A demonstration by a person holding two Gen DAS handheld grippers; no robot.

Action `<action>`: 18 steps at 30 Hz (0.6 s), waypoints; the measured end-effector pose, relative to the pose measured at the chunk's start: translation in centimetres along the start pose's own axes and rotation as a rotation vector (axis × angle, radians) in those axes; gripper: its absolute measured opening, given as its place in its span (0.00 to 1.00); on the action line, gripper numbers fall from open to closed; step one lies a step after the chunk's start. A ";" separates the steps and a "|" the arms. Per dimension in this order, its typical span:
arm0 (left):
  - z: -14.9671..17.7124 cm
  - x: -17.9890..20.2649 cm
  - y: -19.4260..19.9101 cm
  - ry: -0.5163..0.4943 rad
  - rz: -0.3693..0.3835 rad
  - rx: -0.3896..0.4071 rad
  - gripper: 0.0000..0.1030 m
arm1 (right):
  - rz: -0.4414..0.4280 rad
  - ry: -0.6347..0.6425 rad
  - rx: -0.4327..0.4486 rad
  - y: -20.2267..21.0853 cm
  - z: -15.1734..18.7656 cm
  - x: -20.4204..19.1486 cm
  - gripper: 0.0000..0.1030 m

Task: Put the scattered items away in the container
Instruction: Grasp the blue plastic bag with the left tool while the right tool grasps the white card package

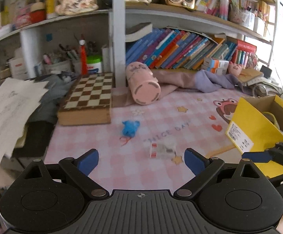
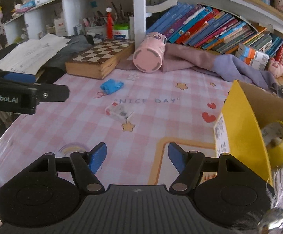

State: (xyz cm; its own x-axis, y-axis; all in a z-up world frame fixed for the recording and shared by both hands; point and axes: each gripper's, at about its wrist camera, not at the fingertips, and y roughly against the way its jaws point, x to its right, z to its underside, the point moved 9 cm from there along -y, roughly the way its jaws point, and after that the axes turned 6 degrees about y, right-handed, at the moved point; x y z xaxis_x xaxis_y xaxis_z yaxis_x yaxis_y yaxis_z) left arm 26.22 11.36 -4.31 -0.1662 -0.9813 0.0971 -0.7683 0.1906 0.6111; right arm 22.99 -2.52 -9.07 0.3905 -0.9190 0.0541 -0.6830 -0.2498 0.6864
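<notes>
we see left gripper (image 1: pixel 141 160) fingers apart, nothing between. right gripper (image 2: pixel 137 157) fingers apart, also bare. blue toy (image 2: pixel 111 85) and clear case (image 2: pixel 119 113) lie on the pink worktop (image 2: pixel 161 128), well apart from yellow box (image 2: pixel 245 128) at right.

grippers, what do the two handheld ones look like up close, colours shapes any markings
Both match: the left gripper and right gripper have matte black plastic bodies with a ribbed centre plate, two round black housings, angled black linkage arms with silver pivot pins, and blue pads on the fingers. The right wrist view shows white lettering ending "enRobot.AI" on the left gripper's side. No cables or sleeves are clearly visible.
</notes>
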 end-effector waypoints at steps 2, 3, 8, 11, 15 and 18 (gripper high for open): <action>-0.7 0.0 -1.6 -0.015 0.015 -0.011 0.93 | 0.001 -0.018 -0.016 -1.5 -0.4 0.2 0.62; -1.0 0.0 -2.4 -0.020 0.024 -0.018 0.93 | 0.000 -0.022 -0.020 -2.1 -0.7 0.3 0.62; -1.8 -0.4 -6.3 -0.040 0.037 -0.067 0.90 | 0.001 -0.020 -0.017 -5.1 -2.0 0.2 0.61; -2.3 -0.9 -8.6 -0.041 0.040 -0.085 0.89 | 0.001 -0.014 -0.032 -6.8 -2.5 0.0 0.59; -2.8 -2.3 -11.6 0.008 0.024 -0.113 0.87 | -0.010 -0.002 -0.046 -8.7 -3.0 -0.5 0.59; -3.0 -2.9 -13.7 0.029 0.020 -0.144 0.84 | -0.010 0.006 -0.049 -10.1 -3.2 -0.7 0.59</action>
State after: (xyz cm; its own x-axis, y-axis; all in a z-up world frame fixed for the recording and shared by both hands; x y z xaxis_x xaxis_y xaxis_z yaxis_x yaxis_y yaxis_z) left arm 39.03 11.48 -10.63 -0.1612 -0.9781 0.1313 -0.6681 0.2061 0.7149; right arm 31.64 1.62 -13.70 0.4008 -0.9147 0.0517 -0.6480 -0.2431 0.7218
